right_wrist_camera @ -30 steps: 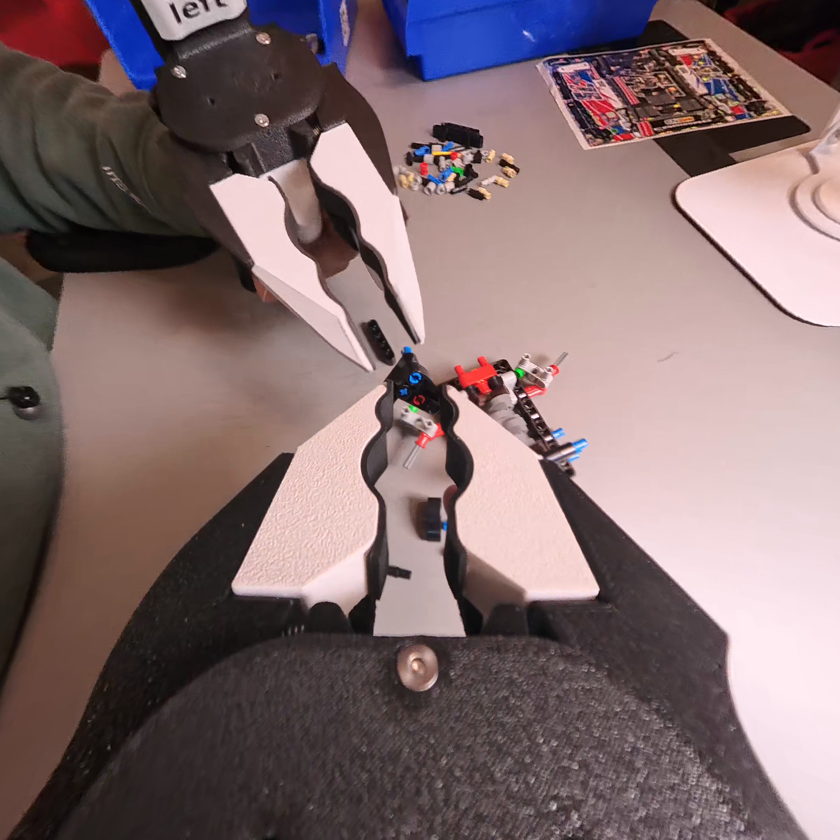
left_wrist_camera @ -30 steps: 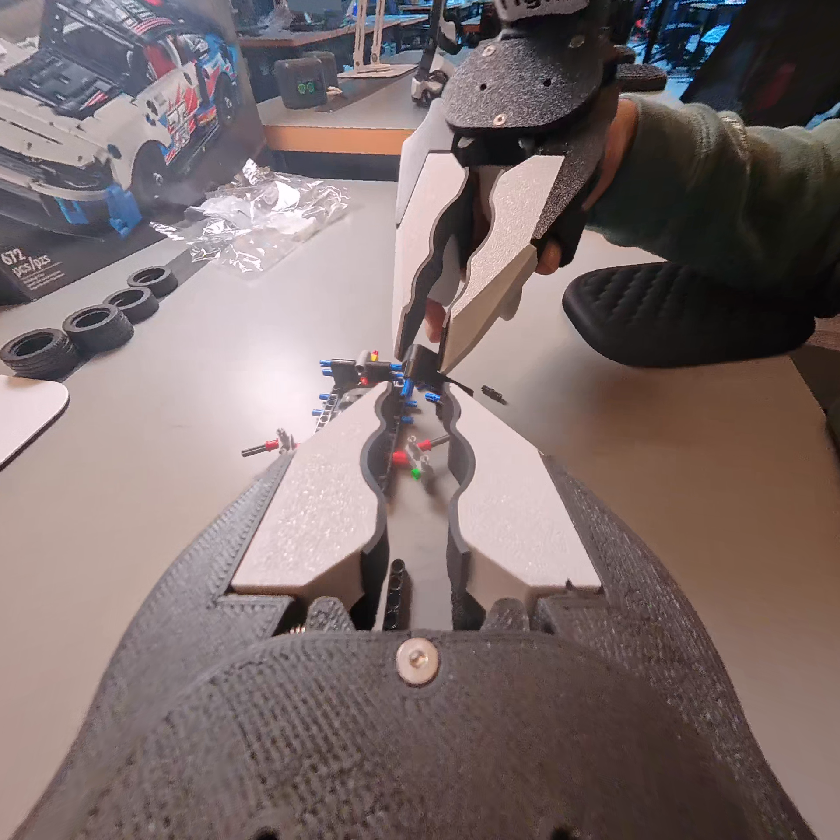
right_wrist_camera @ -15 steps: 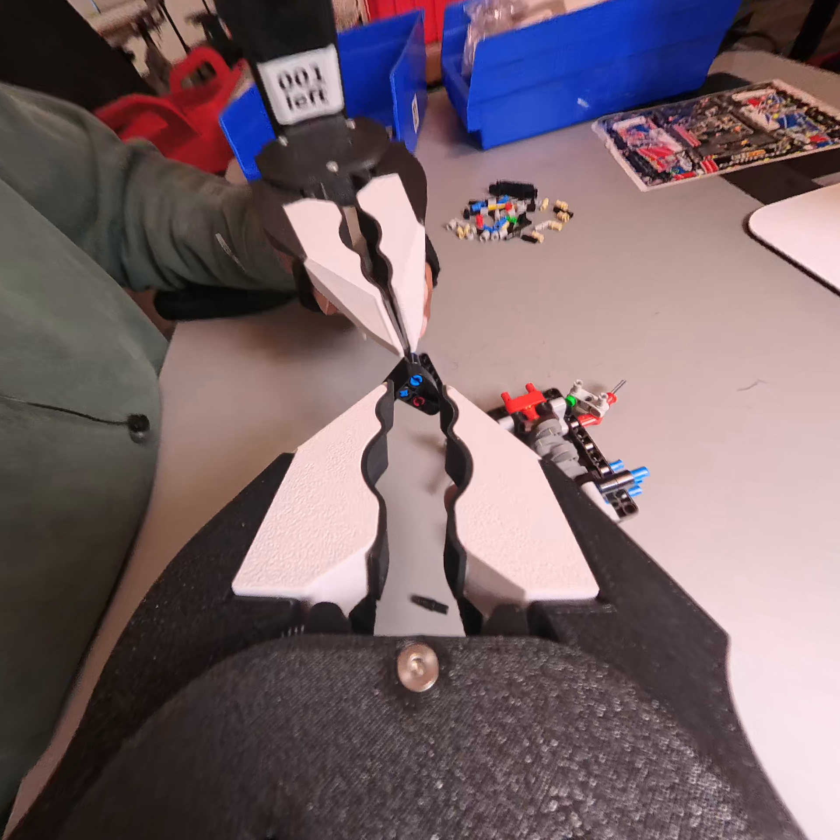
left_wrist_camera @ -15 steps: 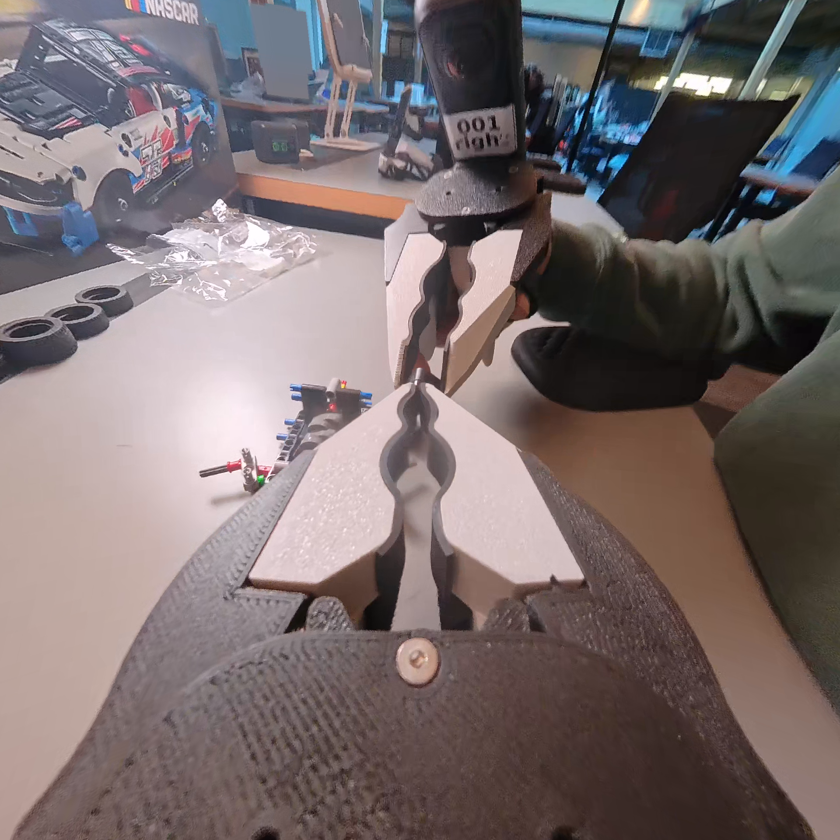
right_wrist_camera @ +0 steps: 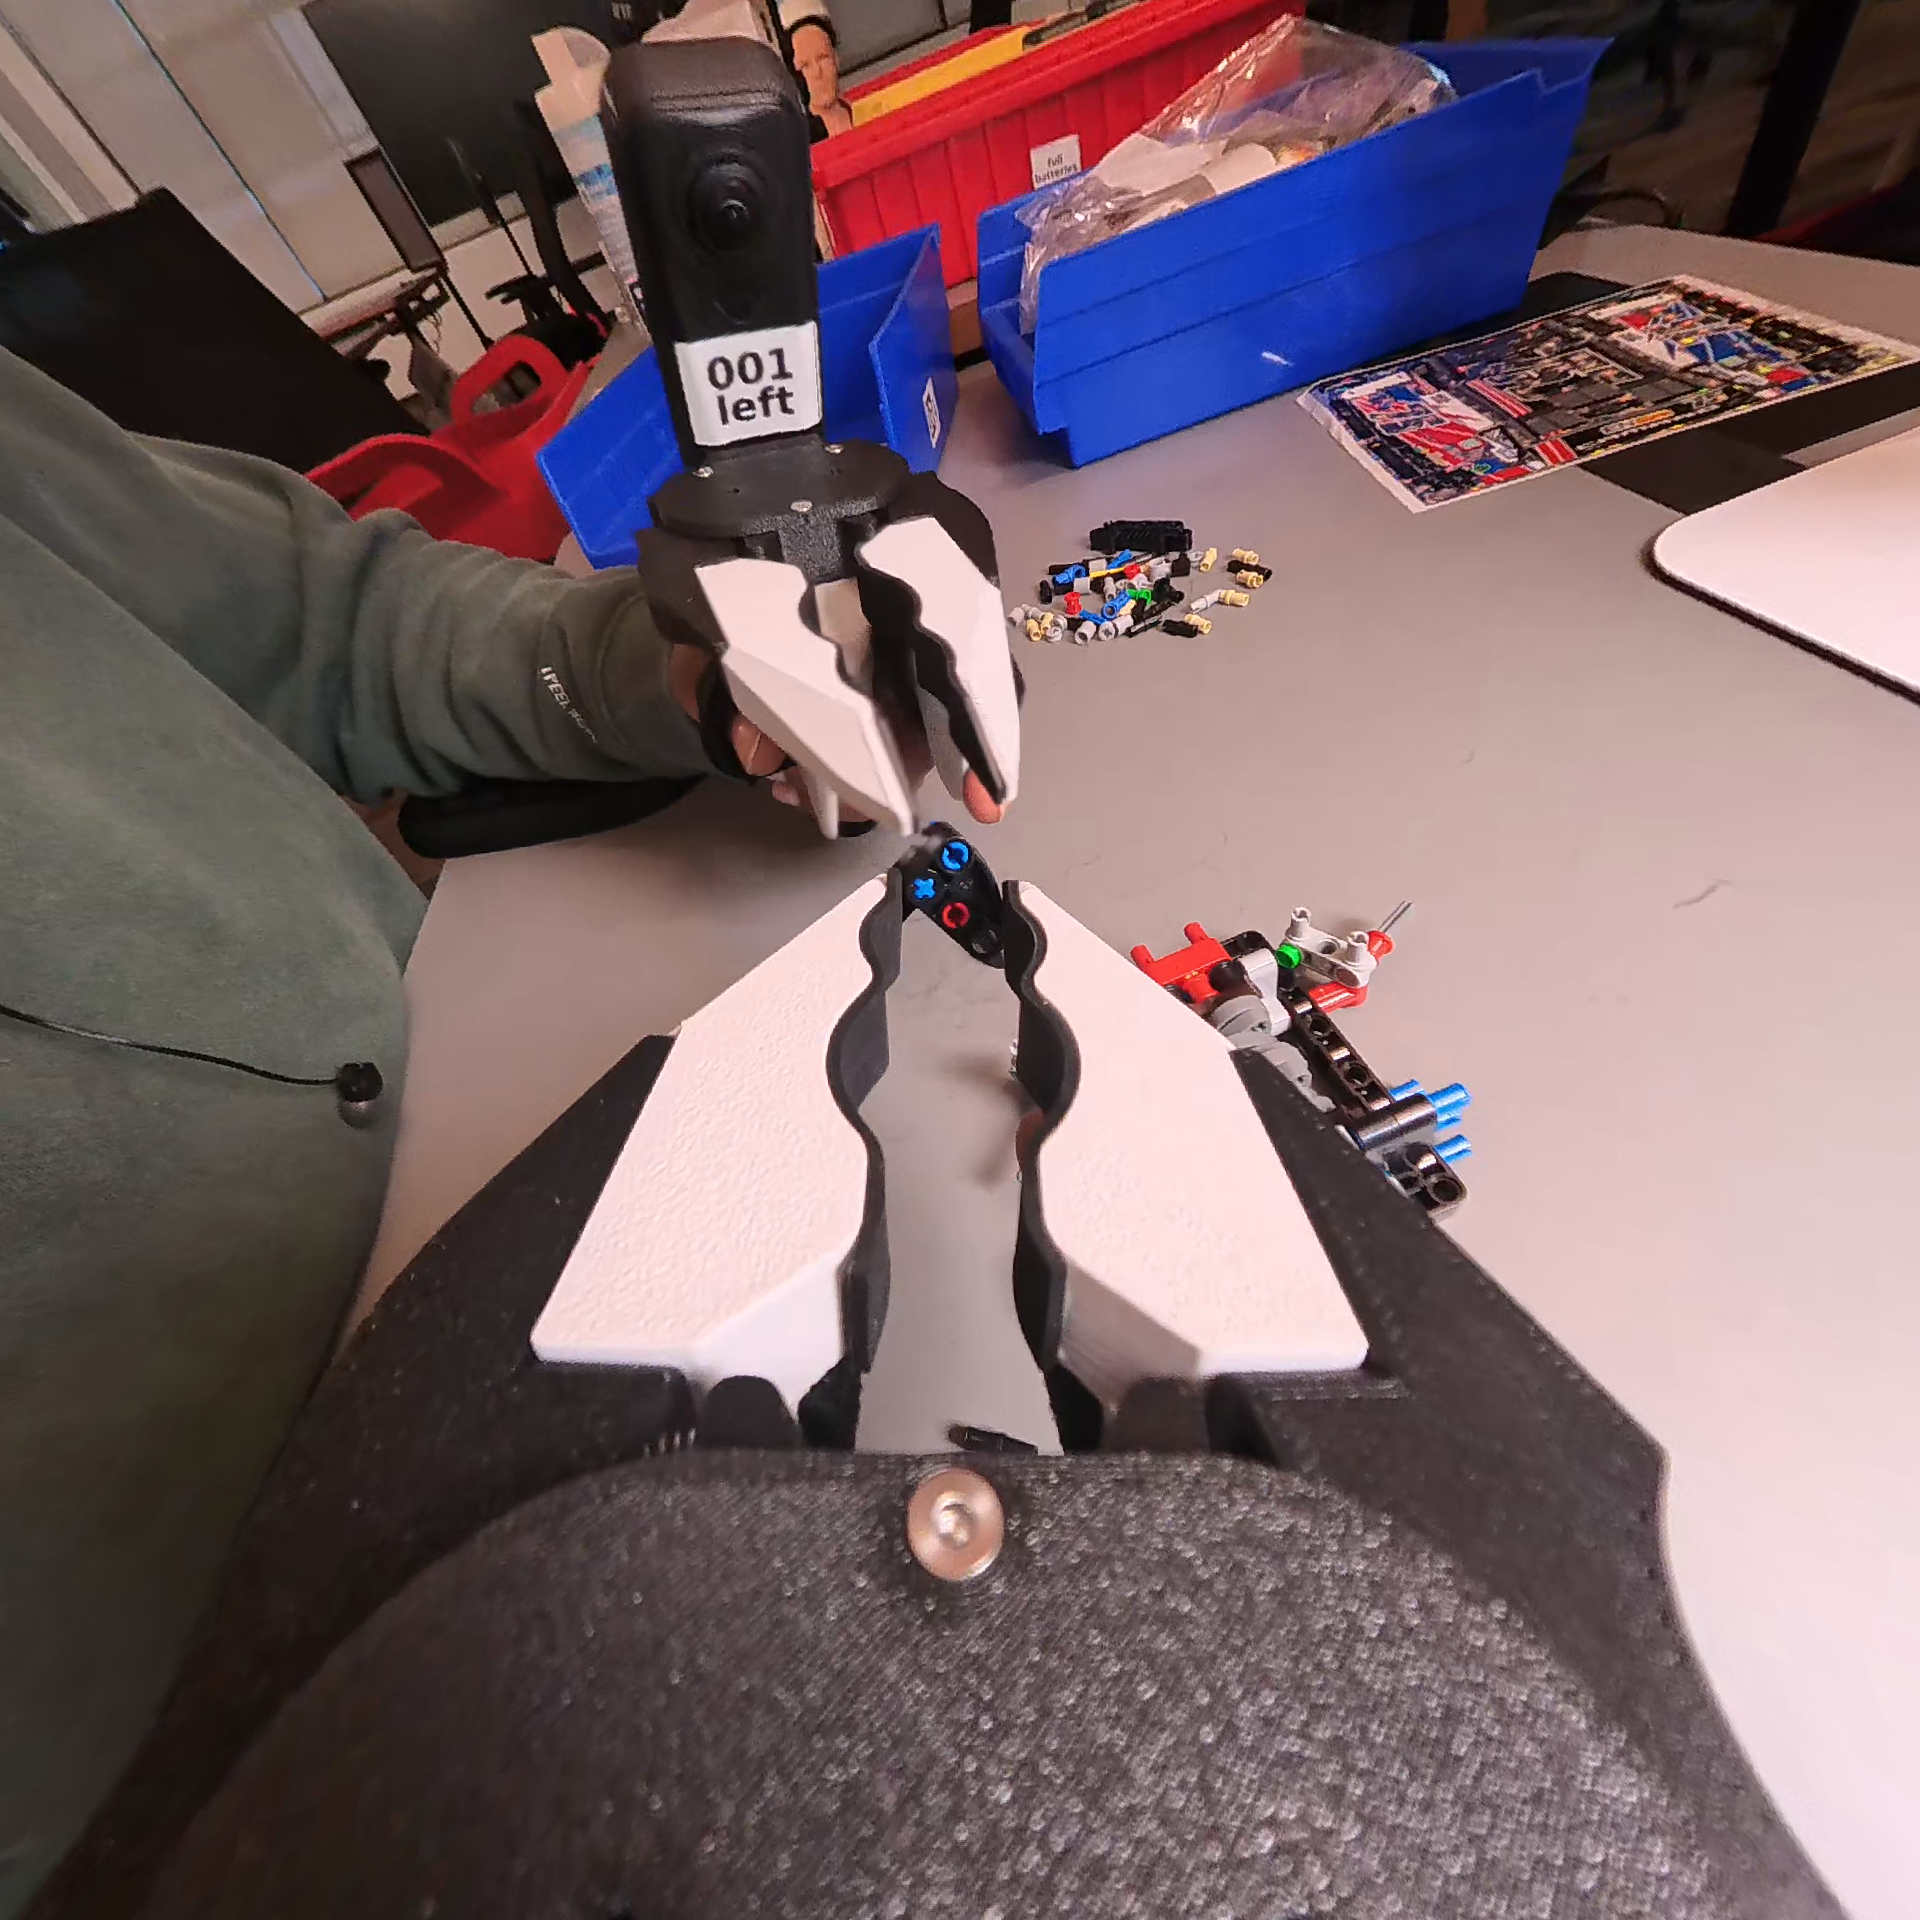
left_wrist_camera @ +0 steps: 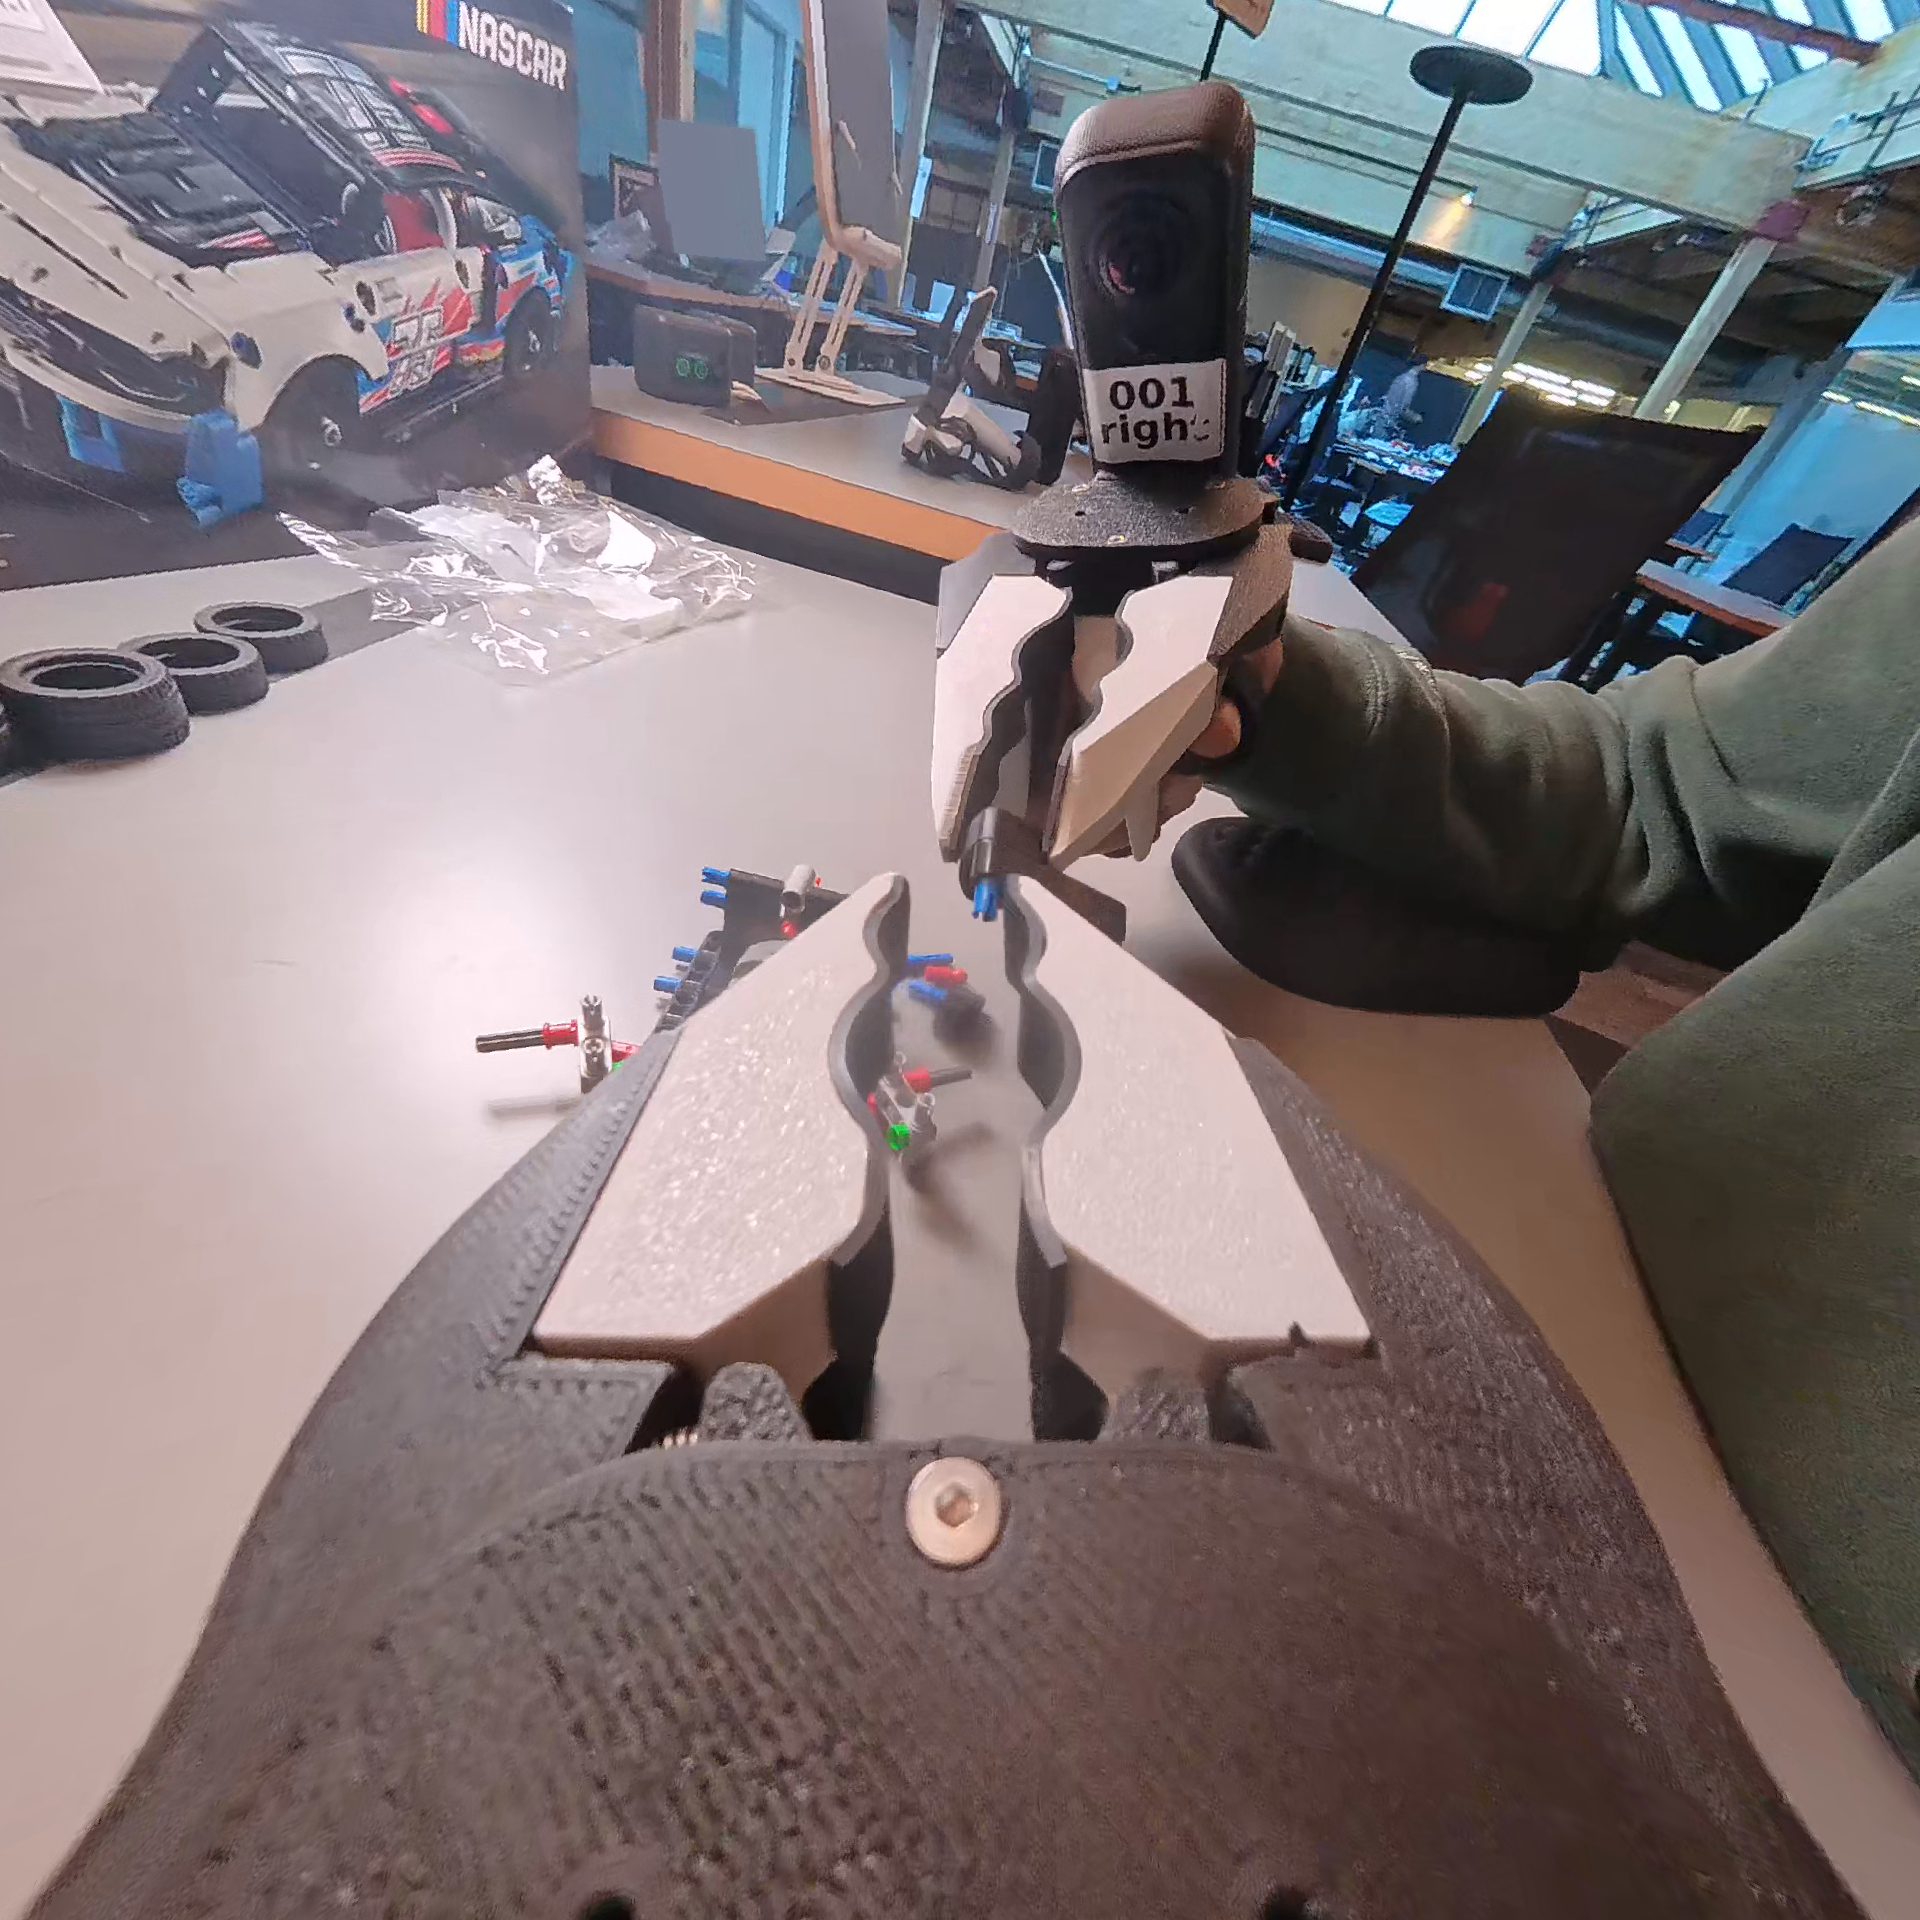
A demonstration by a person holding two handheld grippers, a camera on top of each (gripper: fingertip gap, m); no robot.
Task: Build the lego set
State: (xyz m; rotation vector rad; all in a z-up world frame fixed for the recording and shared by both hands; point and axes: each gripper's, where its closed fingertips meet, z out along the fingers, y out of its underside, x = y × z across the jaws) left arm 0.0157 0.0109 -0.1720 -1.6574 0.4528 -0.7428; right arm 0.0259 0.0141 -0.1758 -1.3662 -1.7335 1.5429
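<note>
My right gripper (right_wrist_camera: 954, 891) is shut on a small black lego piece (right_wrist_camera: 951, 894) with blue and red pins in it and holds it above the table. It also shows in the left wrist view (left_wrist_camera: 997, 847), with the black piece and a blue pin (left_wrist_camera: 982, 868) at its tips. My left gripper (left_wrist_camera: 954, 891) is open and empty, with its tips just in front of that piece. It shows in the right wrist view (right_wrist_camera: 935, 812) right above the piece. The partly built black, red and grey assembly (right_wrist_camera: 1299, 1003) lies on the table to the right.
A pile of loose small pieces (right_wrist_camera: 1143, 592), blue bins (right_wrist_camera: 1247, 281), a sticker sheet (right_wrist_camera: 1610, 384) and a white pad (right_wrist_camera: 1818, 561) lie beyond. Black tyres (left_wrist_camera: 125, 686), a clear bag (left_wrist_camera: 540, 582) and the set's box (left_wrist_camera: 260, 260) stand left. A loose axle piece (left_wrist_camera: 566, 1039) lies nearby. Less than 4 cm separates the two grippers' tips.
My left gripper closed and met the piece in my right gripper half a second ago; now it has opened again. Both grippers have lifted and tilted up.
</note>
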